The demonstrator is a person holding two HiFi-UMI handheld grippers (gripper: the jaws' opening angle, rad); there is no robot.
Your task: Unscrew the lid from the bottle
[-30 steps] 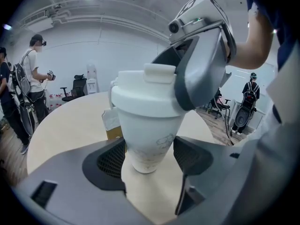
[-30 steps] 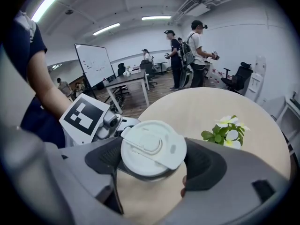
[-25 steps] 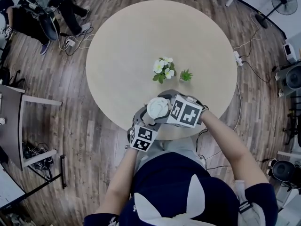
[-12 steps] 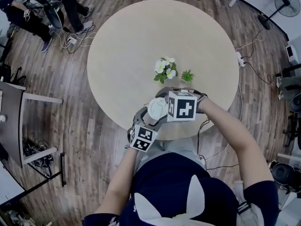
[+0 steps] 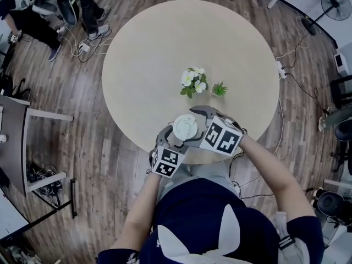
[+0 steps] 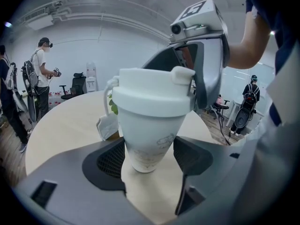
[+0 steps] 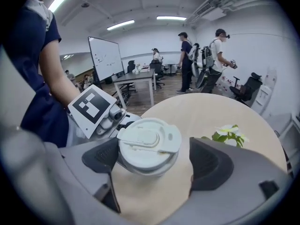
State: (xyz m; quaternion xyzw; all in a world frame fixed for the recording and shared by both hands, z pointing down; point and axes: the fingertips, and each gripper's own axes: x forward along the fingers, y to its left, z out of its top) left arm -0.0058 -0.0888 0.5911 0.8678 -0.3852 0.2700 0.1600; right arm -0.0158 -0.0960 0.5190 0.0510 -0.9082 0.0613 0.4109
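A white bottle (image 6: 149, 137) with a wide white flip-spout lid (image 7: 149, 142) stands near the round table's front edge, its lid (image 5: 184, 126) facing up in the head view. My left gripper (image 6: 149, 156) is shut on the bottle's lower body, one pad on each side. From above and the right, my right gripper (image 7: 152, 162) straddles the lid. Its jaws have just been opening: the left pad sits close to the lid's rim and the right pad (image 7: 211, 165) stands well clear of it. In the head view the right gripper (image 5: 192, 123) overlaps the bottle.
The beige round table (image 5: 165, 54) carries a small pot of white flowers (image 5: 192, 81) and a tiny green plant (image 5: 219, 88) just beyond the bottle. People stand off the table's far left (image 5: 60, 4). Wooden floor, cables and a fan (image 5: 330, 1) surround it.
The right gripper's marker cube has swung to the right and tilted, and its jaws stand wider around the lid. The left gripper and the bottle have stayed put.
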